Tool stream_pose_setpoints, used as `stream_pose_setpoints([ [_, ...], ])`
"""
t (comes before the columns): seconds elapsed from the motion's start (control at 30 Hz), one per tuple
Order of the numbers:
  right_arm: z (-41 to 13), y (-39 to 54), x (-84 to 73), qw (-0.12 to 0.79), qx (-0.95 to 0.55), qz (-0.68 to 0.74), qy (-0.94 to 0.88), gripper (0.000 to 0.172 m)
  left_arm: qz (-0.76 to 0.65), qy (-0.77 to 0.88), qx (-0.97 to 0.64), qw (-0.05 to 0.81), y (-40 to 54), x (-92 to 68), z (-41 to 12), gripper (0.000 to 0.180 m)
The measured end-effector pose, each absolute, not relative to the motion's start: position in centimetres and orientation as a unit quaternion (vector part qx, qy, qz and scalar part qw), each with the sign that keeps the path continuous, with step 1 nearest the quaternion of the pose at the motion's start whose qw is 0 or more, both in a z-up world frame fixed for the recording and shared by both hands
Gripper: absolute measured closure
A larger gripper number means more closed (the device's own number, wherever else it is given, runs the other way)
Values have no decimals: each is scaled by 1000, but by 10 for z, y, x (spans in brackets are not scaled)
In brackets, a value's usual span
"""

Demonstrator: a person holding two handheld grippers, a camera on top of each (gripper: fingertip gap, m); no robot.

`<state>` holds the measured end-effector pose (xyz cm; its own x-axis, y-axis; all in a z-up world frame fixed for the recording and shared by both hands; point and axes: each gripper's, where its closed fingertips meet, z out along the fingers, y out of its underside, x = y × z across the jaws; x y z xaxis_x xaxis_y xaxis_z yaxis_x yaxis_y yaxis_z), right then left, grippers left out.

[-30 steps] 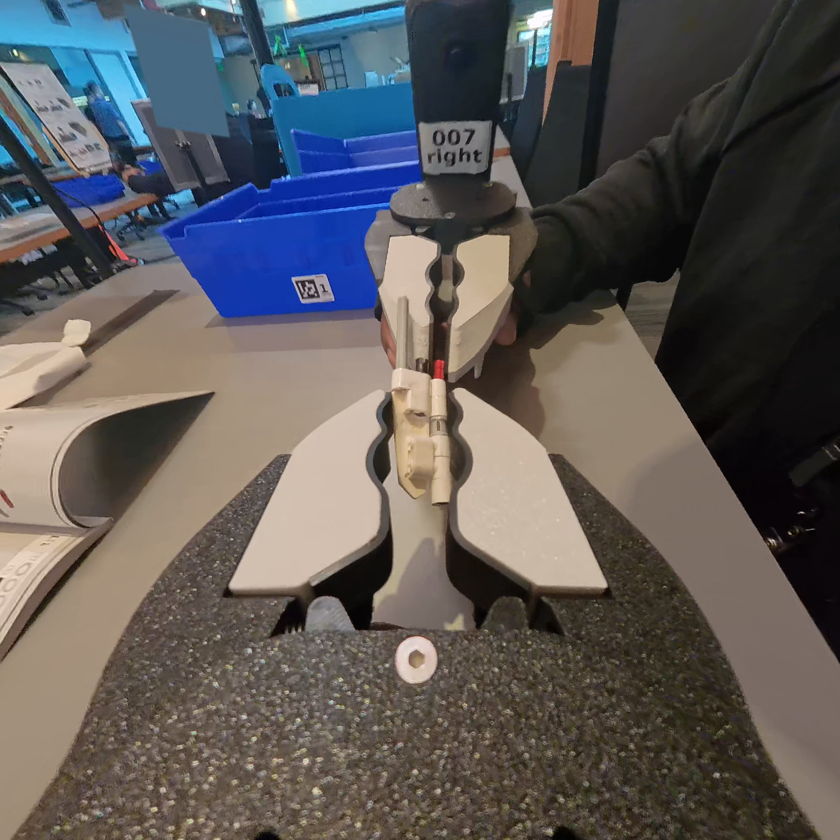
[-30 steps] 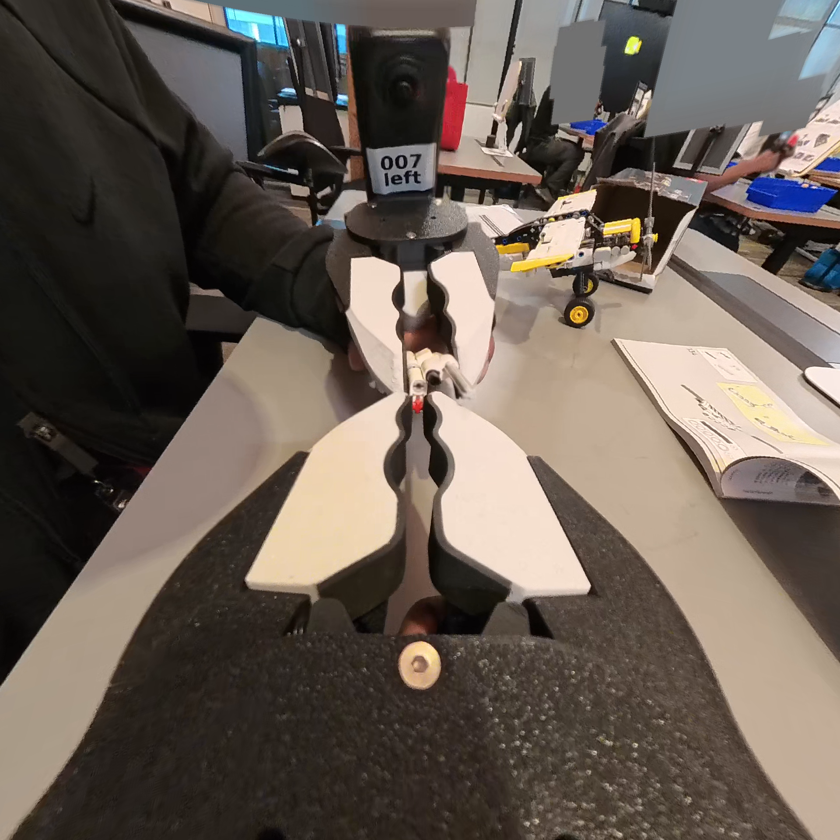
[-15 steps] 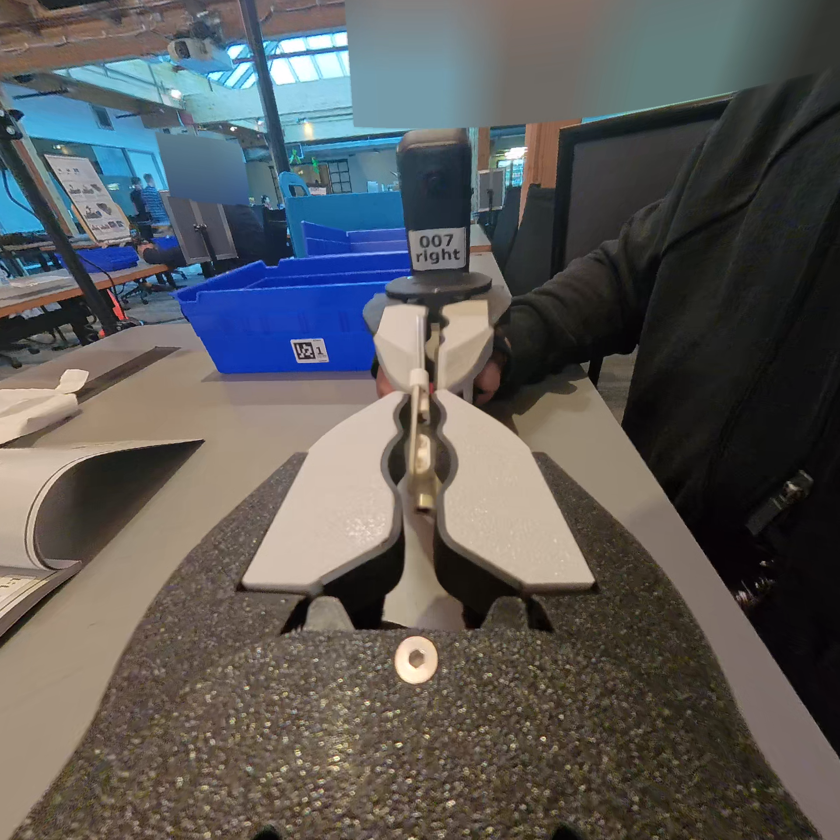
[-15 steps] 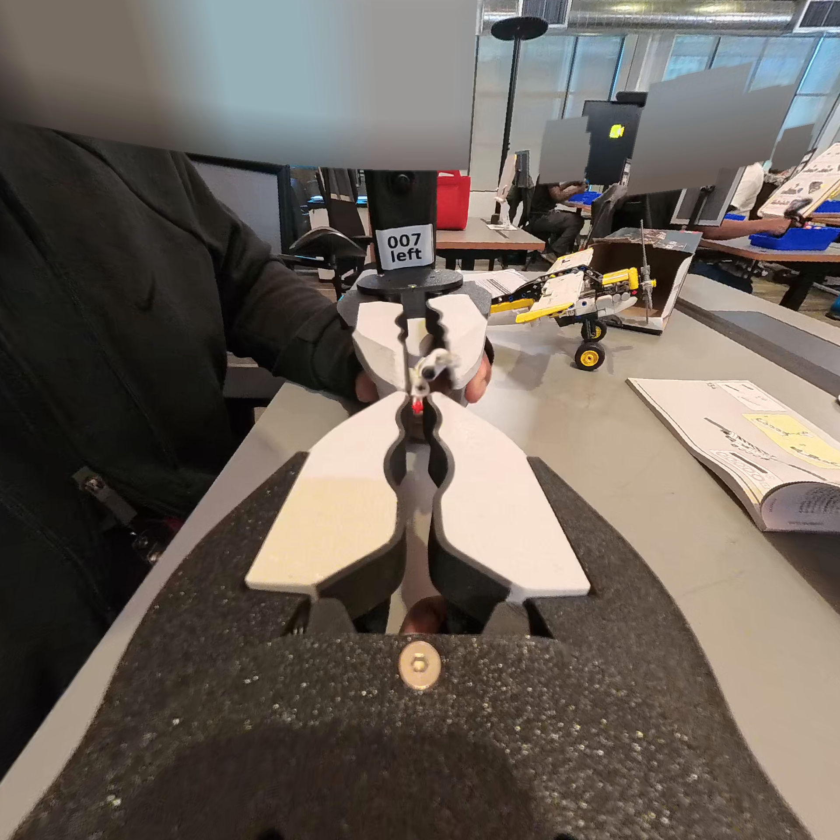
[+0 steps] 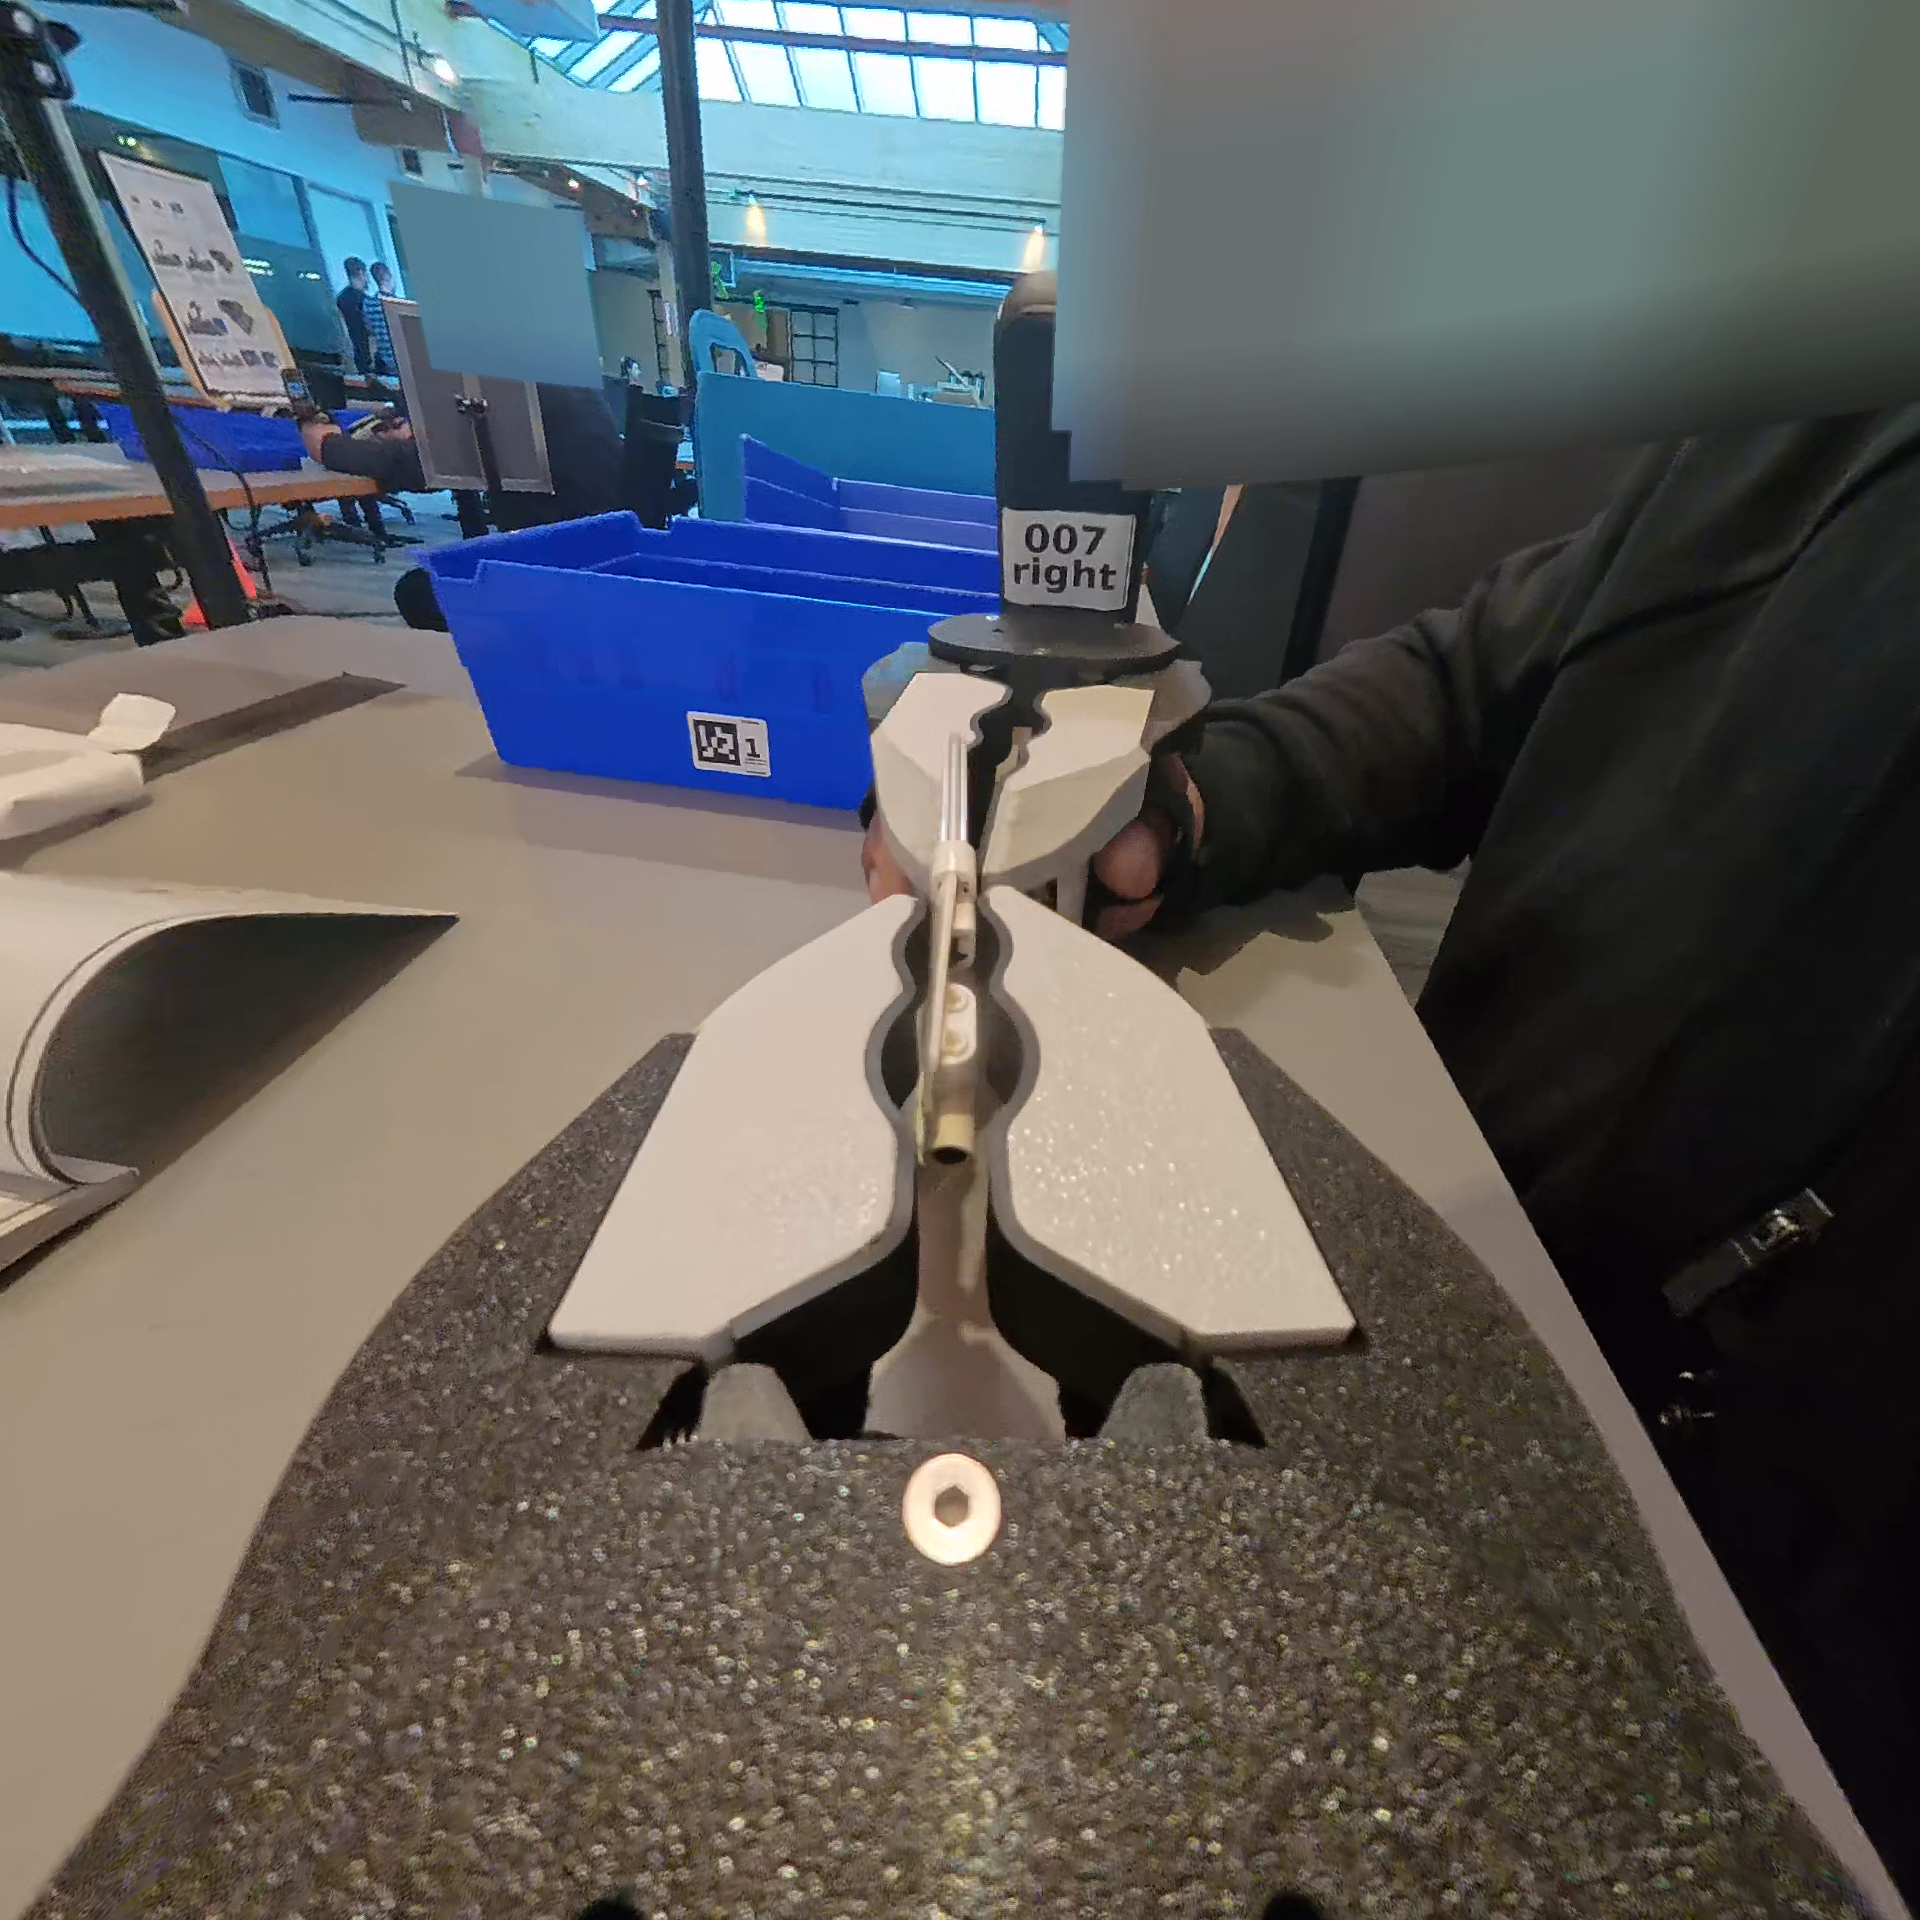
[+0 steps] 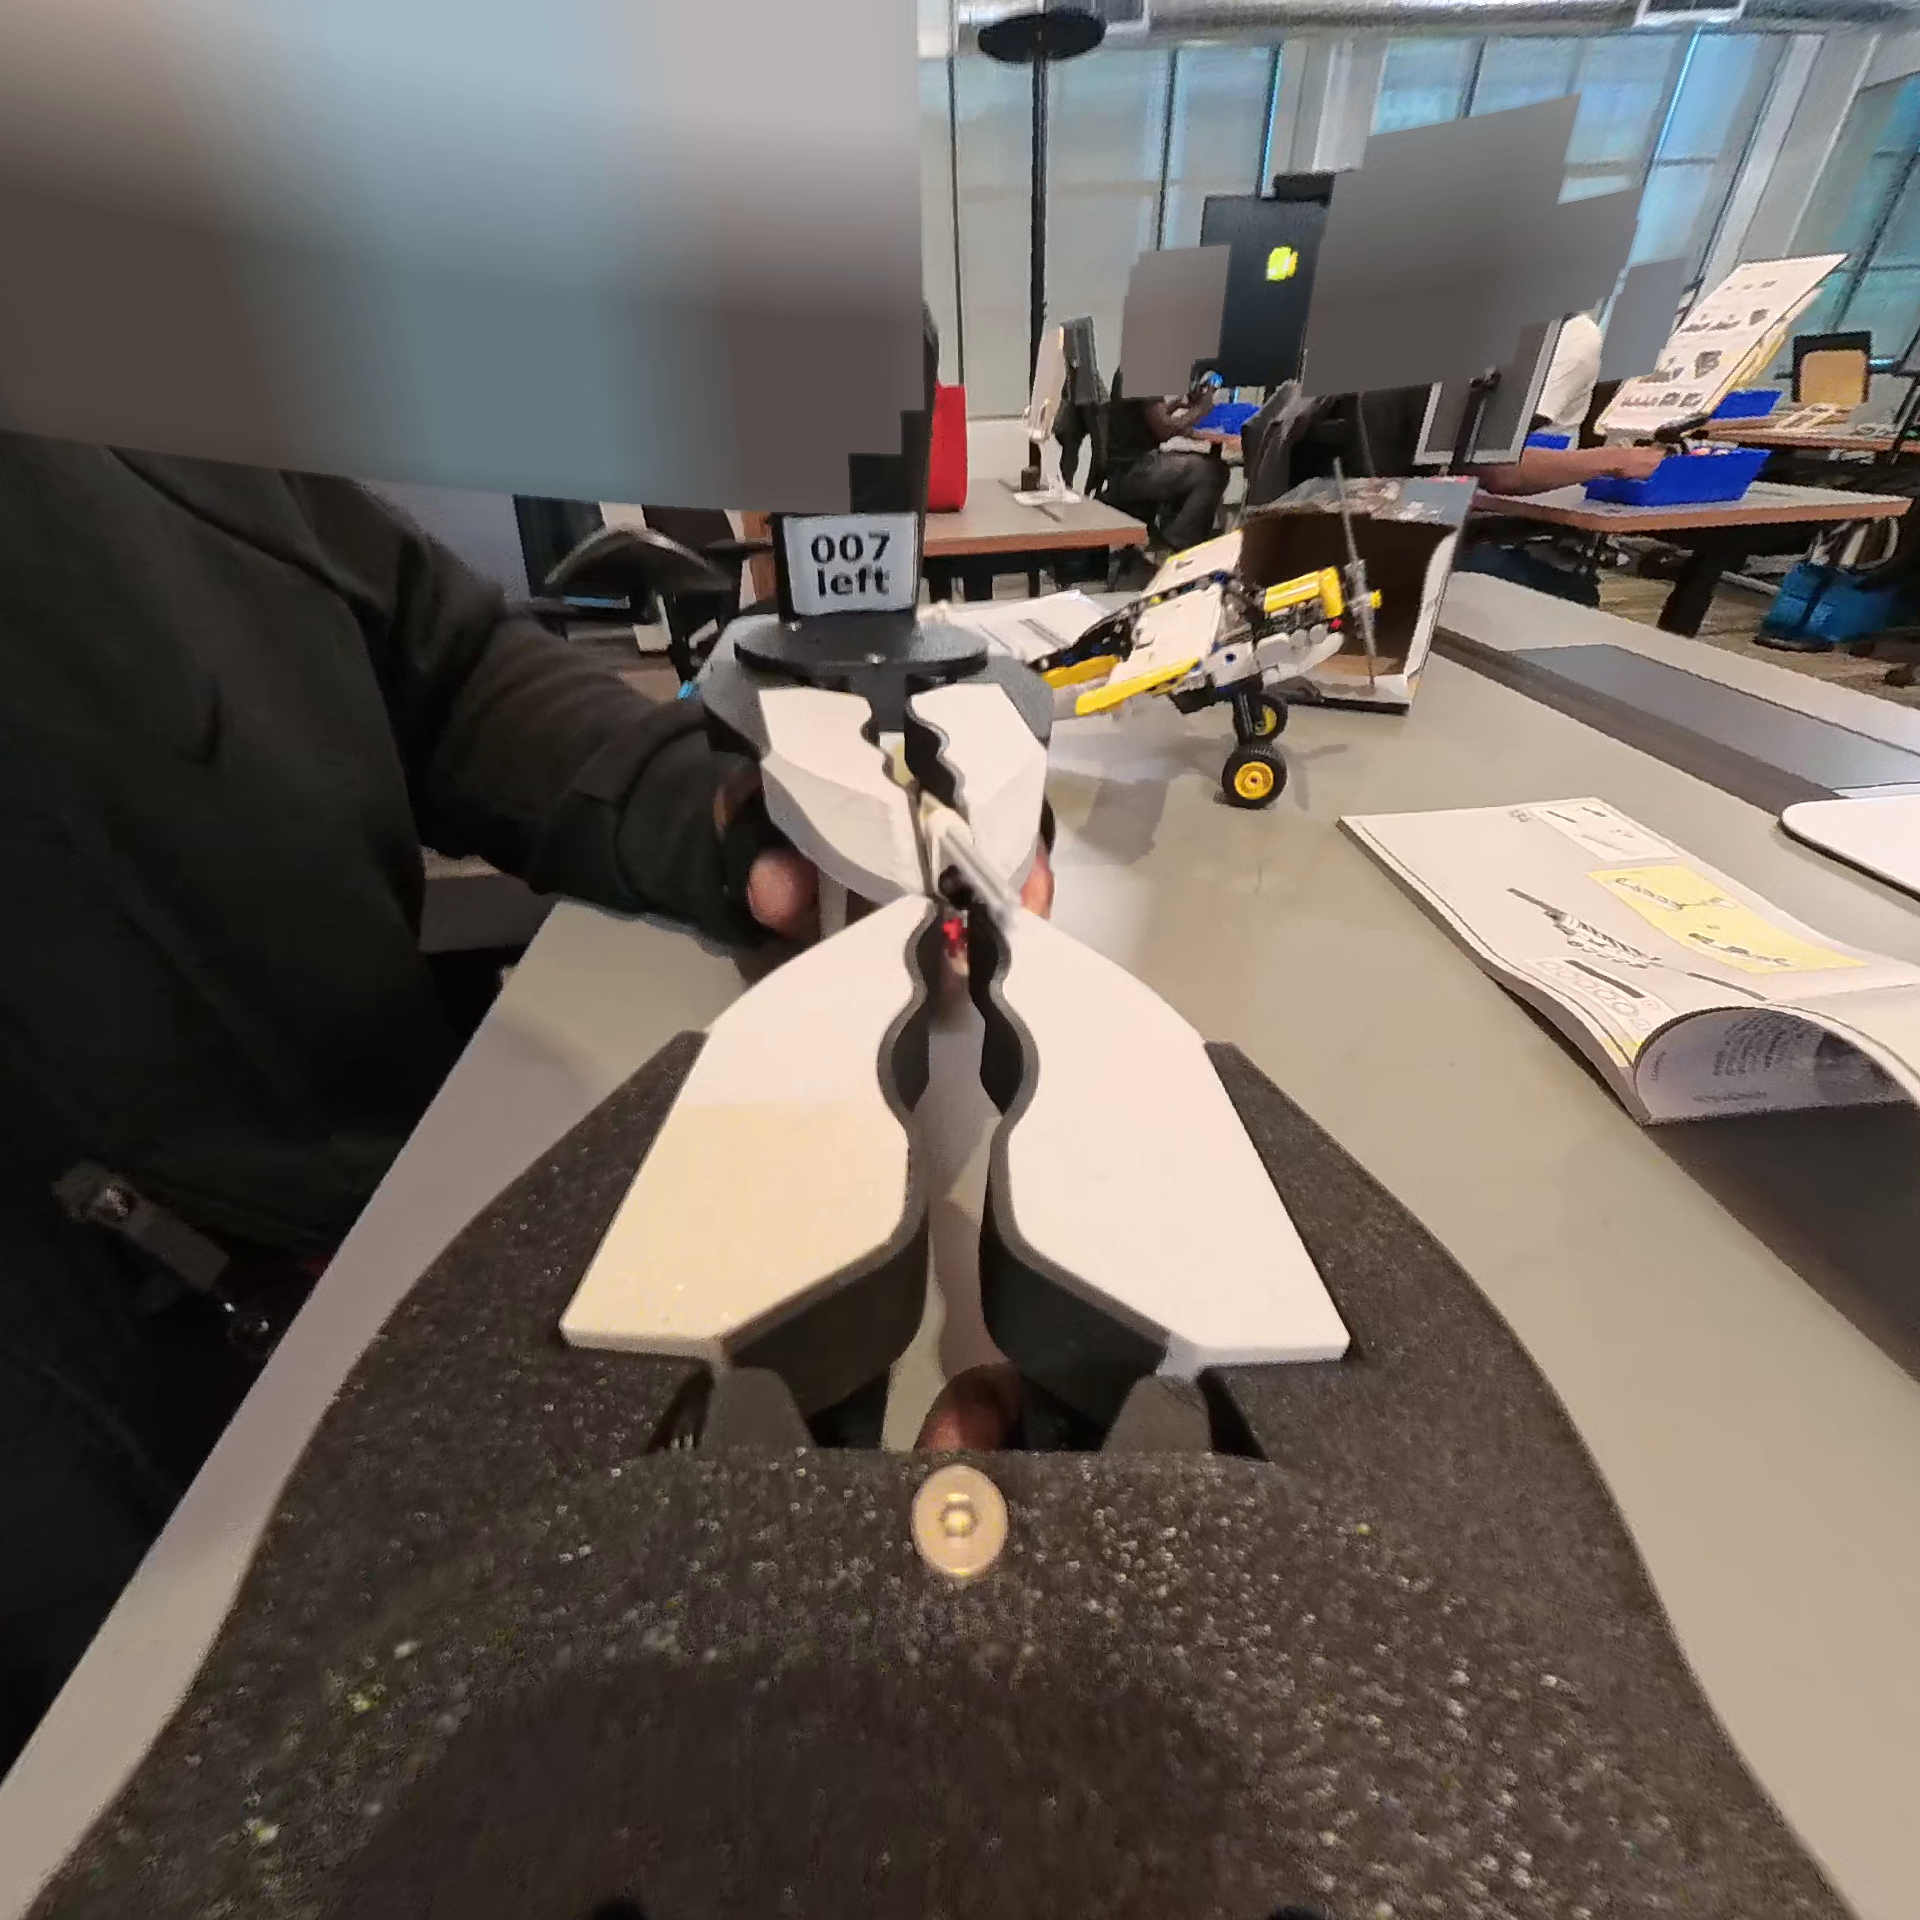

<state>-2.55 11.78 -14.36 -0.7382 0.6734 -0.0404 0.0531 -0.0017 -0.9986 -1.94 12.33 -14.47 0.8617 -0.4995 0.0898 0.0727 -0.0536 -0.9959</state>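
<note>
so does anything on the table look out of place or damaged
Two things. The booklet lies open with its near pages curling up rather than flat. Behind the yellow and white model plane, the cardboard box lies on its side, its open edge ragged. Nothing looks spilled.

A white label (image 5: 1065, 558) with black print sat on the black post above the right gripper (image 5: 977, 878). A like label (image 6: 850, 564) sat above the left gripper (image 6: 935, 883). The blue bin (image 5: 623, 665) bore a white sticker (image 5: 728, 743) with a square code. A booklet (image 6: 1662, 956) lay open, its print too small to read. Printed poster boards (image 6: 1714, 332) stood far behind.
</note>
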Motion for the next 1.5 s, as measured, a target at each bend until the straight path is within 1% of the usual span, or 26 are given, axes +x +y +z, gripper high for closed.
stream_pose_setpoints([
  [0.23,-138,127,-33,232,-302,670,-637,168,-254,97,-702,658,125,-32,-145,173],
  [0.43,-141,123,-39,233,-320,664,-634,168,-377,12,-629,679,122,-42,-122,173],
  [0.57,-142,119,-46,241,-332,658,-632,168,-473,-39,-571,670,120,-47,-111,173],
  [0.67,-139,113,-47,234,-327,670,-624,168,-511,-65,-553,655,121,-49,-111,173],
  [0.8,-136,105,-49,234,-320,679,-618,168,-516,-84,-554,648,124,-51,-115,173],
  [1.1,-142,110,-59,245,-356,662,-612,168,-489,-86,-578,648,127,-53,-120,173],
  [1.33,-142,110,-61,254,-356,659,-612,168,-551,-107,-544,624,126,-52,-117,173],
  [1.5,-140,109,-60,257,-345,664,-611,168,-547,-116,-542,627,127,-56,-118,173],
])
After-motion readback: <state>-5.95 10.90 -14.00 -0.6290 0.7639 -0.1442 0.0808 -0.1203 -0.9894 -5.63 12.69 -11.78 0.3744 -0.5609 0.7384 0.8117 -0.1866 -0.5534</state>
